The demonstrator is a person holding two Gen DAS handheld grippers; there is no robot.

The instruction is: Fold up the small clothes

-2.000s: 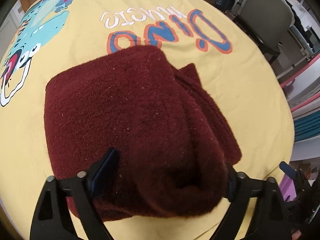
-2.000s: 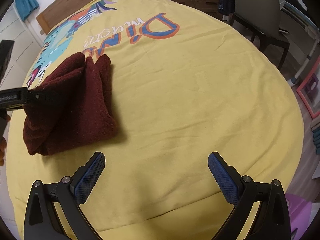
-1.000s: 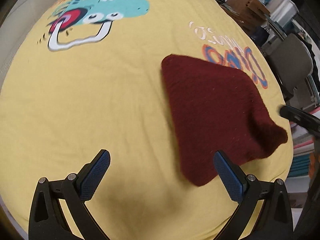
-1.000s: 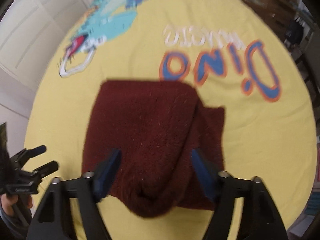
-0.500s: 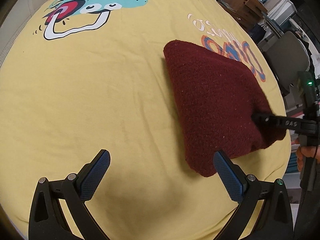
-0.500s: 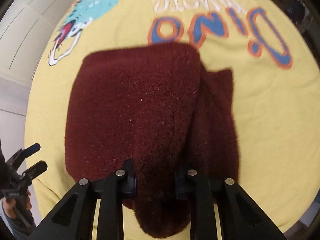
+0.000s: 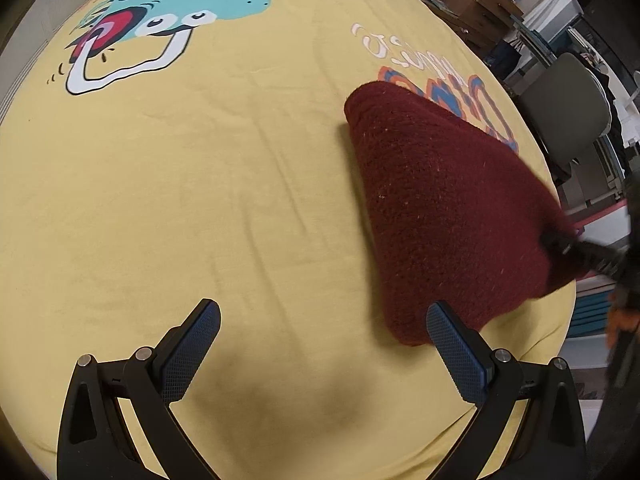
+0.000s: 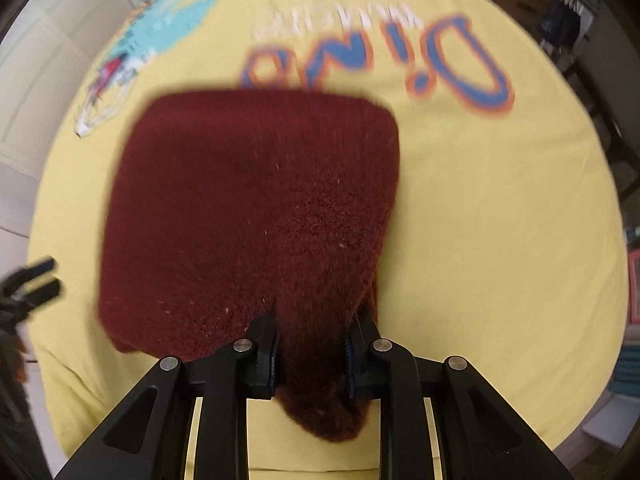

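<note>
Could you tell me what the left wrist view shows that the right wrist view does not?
Only the left wrist view shows the open left gripper over bare yellow sheet, holding nothing, plus the sharp dinosaur print. Only the right wrist view shows the right gripper closed on a bunched edge of the maroon garment. Both show that folded garment lying on the sheet.

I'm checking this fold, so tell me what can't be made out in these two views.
- Right wrist view: motion blur smears the maroon garment and the bedsheet print.
- Right gripper: its pads are buried in fabric.
- Left wrist view: the garment's far side is hidden by its own bulk.
- Left gripper: nothing hidden, open over the sheet.
</note>
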